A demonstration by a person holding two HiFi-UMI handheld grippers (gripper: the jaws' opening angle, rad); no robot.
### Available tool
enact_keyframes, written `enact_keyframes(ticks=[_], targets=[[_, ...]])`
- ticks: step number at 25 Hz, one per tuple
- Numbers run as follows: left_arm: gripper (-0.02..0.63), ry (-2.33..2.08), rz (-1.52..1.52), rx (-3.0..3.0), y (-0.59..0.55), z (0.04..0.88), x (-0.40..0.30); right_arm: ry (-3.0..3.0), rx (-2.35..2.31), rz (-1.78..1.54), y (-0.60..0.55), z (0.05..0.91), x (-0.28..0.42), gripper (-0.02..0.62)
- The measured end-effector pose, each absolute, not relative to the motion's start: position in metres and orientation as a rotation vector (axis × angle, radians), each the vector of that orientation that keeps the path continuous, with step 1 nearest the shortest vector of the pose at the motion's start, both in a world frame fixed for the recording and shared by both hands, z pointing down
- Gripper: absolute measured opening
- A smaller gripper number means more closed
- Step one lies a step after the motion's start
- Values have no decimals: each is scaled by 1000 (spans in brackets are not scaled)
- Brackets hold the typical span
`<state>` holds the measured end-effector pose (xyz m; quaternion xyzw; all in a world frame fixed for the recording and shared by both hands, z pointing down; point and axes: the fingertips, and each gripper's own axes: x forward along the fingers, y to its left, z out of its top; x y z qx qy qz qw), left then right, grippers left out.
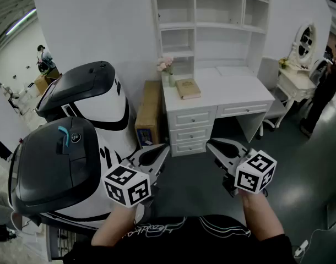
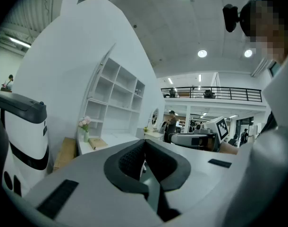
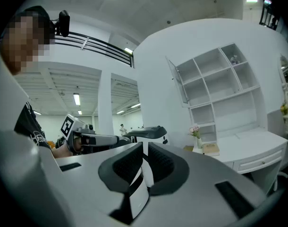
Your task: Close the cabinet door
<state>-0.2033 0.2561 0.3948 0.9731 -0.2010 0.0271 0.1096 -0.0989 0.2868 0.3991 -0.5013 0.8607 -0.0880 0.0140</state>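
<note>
Held left gripper (image 1: 163,147) and right gripper (image 1: 210,143) pinched shut, empty, well short of the desk (image 1: 234,89). Saw cabinet door (image 3: 178,82) standing open above the desk, at the shelf unit's (image 1: 223,37) upper left. Judged it light, stiff, free-swinging on hinges: likely best pushed flat near its free edge, away from the hinges, not gripped.

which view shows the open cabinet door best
The right gripper view: the cabinet door stands swung open and is seen whole. The left gripper view shows it nearly edge-on, as a thin strip. The head view cuts nearly all of it off at its top edge.
</note>
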Motion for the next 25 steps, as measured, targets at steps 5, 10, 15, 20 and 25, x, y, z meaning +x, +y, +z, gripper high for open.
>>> enact_keyframes(ticks=[5, 10, 15, 20, 25], targets=[[21, -600, 90, 2855, 243, 401, -206, 2666, -1594, -298, 275, 409, -99, 63], [21, -627, 88, 2852, 221, 411, -209, 2598, -1676, -336, 257, 421, -89, 63], [21, -651, 96, 2805, 180, 434, -220, 2542, -1723, -468, 222, 451, -85, 63], [21, -680, 52, 2770, 137, 454, -240, 2547, -1746, -476, 188, 470, -93, 63], [21, -702, 2, 2749, 104, 454, -247, 2602, -1697, -452, 160, 468, -101, 63]])
